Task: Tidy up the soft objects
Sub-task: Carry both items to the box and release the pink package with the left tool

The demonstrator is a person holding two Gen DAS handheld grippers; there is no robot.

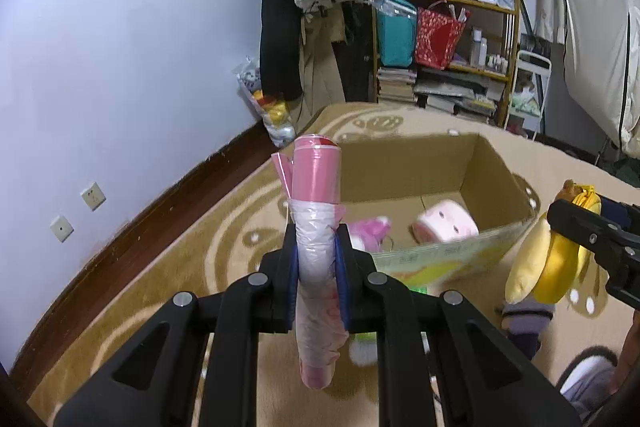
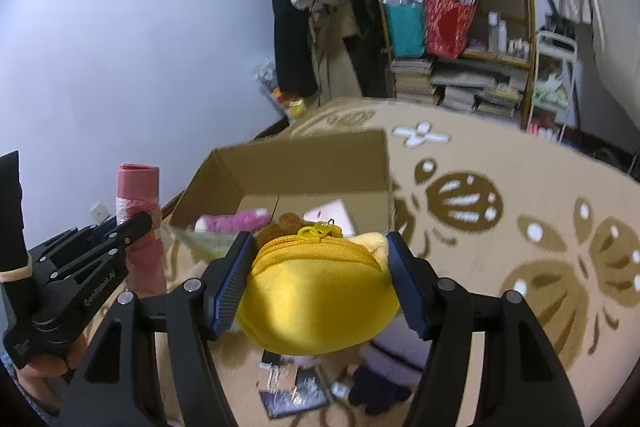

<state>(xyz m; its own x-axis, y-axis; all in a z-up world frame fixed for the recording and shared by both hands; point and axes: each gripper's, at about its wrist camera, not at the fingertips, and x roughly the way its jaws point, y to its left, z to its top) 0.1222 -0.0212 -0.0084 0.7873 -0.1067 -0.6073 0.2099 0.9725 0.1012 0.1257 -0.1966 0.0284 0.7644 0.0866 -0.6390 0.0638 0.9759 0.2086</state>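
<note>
2 grippers loaded, both above the patterned carpet (image 2: 500,163) short of the cardboard box (image 1: 424,163).

Left gripper (image 1: 316,259): jaws narrow, pinched on a pink plastic-bag roll (image 1: 316,187) at its clear-wrapped middle; roll upright at frame centre, top above the jaws, tail hanging below.

Right gripper (image 2: 320,267): jaws at a middling width, pressed on either side of a yellow zippered plush pouch (image 2: 316,303); zipper pull on top, brown plush tuft behind.

Box open, upper centre of both views. Already inside: a pink fuzzy toy (image 1: 370,231) and a pale pink round plush (image 1: 444,225).

Step in hand, judged: carry to box. To do well: clear the near wall (image 1: 444,255) before lowering; aim for bare floor between or behind the 2 plush items; release 1 side at a time; keep the roll's loose tail off the rim.

Left view only: pouch from the side at right edge, banana-shaped, cream and yellow lobes; both box items clearly.

Right view only: purple cloth and dark glove (image 2: 376,391) on the carpet under the pouch, plus a dark flat packet (image 2: 292,391); left gripper at left edge with roll.
</note>
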